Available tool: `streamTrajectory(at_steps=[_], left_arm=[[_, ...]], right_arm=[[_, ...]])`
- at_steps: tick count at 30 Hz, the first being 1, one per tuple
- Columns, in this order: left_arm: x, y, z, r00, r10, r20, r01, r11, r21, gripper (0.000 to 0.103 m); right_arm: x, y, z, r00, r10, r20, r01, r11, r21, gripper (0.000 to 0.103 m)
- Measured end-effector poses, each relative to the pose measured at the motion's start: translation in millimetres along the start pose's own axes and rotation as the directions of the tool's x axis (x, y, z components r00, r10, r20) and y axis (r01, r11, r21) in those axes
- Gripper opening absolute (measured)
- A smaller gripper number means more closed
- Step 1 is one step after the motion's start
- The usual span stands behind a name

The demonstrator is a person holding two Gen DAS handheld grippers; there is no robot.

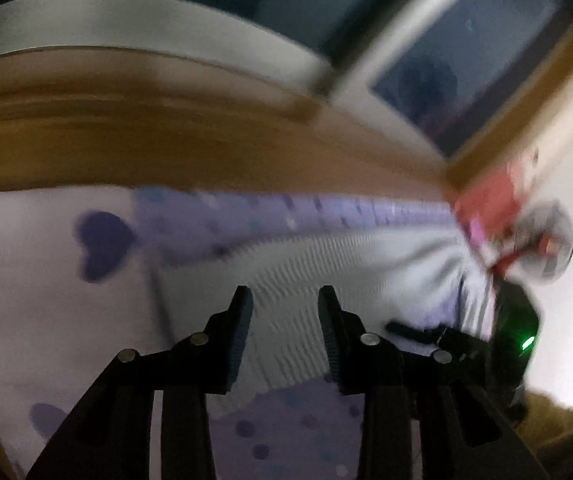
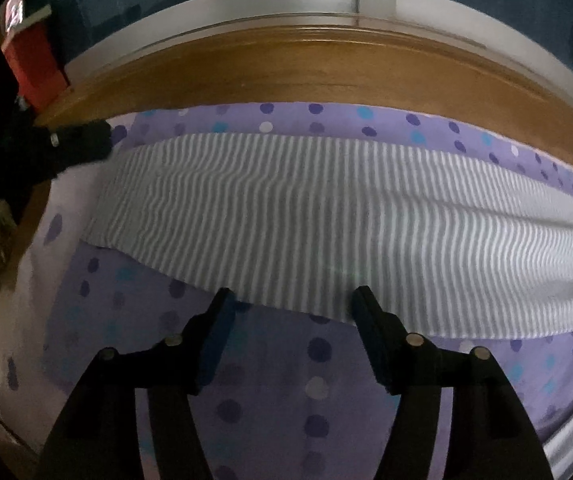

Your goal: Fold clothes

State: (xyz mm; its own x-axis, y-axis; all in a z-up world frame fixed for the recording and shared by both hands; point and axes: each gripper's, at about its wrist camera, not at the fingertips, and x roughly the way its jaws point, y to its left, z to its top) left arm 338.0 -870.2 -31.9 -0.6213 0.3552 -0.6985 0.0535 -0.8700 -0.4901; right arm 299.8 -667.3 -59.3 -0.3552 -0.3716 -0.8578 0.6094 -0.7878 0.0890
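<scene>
A grey-and-white striped garment (image 2: 286, 208) lies flat in a long band across a purple polka-dot sheet (image 2: 270, 380). My right gripper (image 2: 292, 300) hangs open at the garment's near edge, its fingertips just over the hem and nothing pinched. In the blurred left wrist view my left gripper (image 1: 285, 300) stands open above the same striped garment (image 1: 326, 256), with cloth showing through the gap. The left gripper's dark body (image 2: 66, 144) sits at the garment's far left corner. The right gripper's body (image 1: 516, 332), with a green light, shows at the right.
A wooden ledge (image 2: 286, 64) runs along the far side of the bed, with a white window frame (image 2: 246, 0) behind it. A red box (image 2: 34, 64) stands at the far left. White bedding with purple hearts (image 1: 102, 244) adjoins the dotted sheet.
</scene>
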Motion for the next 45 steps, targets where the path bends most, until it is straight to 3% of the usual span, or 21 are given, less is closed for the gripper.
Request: streamTrajectory(at_steps=[3, 7, 10, 12, 14, 20, 26, 35, 42, 45], left_arm=[[19, -6, -12, 0.997, 0.045, -0.068, -0.044, 0.999, 0.019, 0.035], [22, -11, -18, 0.996, 0.078, -0.054, -0.076, 0.997, 0.027, 0.035], [20, -11, -16, 0.993, 0.102, -0.057, -0.101, 0.995, 0.021, 0.035], [19, -12, -15, 0.991, 0.124, -0.057, -0.123, 0.992, 0.023, 0.035], [20, -17, -16, 0.988, 0.147, -0.056, -0.145, 0.989, 0.031, 0.035], [23, -18, -18, 0.984, 0.174, -0.042, -0.173, 0.985, 0.028, 0.035], [21, -31, -21, 0.984, 0.17, -0.055, -0.171, 0.985, -0.016, 0.035], [46, -153, -41, 0.991, 0.121, -0.056, -0.119, 0.992, 0.033, 0.036], [104, -266, -59, 0.989, 0.139, -0.046, -0.138, 0.99, 0.015, 0.036], [133, -302, -68, 0.992, 0.099, -0.082, -0.1, 0.995, -0.01, 0.036]], right_arm=[[-10, -6, -5, 1.0, 0.026, -0.017, -0.025, 0.999, 0.026, 0.061], [-33, -25, 5, 0.989, -0.105, 0.106, 0.107, 0.994, -0.012, 0.061], [-26, -59, 15, 0.978, -0.188, 0.09, 0.188, 0.982, 0.002, 0.061], [-10, -86, 8, 0.972, -0.233, 0.025, 0.232, 0.972, 0.047, 0.061], [-11, -106, -5, 0.985, -0.167, 0.034, 0.162, 0.979, 0.123, 0.063], [-29, -107, -34, 0.985, -0.175, 0.012, 0.173, 0.981, 0.082, 0.063], [-54, -123, -50, 0.99, -0.138, 0.03, 0.133, 0.982, 0.136, 0.062], [-105, -199, -69, 0.983, -0.115, 0.141, 0.093, 0.983, 0.155, 0.064], [-140, -293, -106, 0.972, -0.114, 0.206, 0.097, 0.991, 0.093, 0.064], [-149, -336, -114, 0.973, -0.127, 0.194, 0.105, 0.987, 0.118, 0.064]])
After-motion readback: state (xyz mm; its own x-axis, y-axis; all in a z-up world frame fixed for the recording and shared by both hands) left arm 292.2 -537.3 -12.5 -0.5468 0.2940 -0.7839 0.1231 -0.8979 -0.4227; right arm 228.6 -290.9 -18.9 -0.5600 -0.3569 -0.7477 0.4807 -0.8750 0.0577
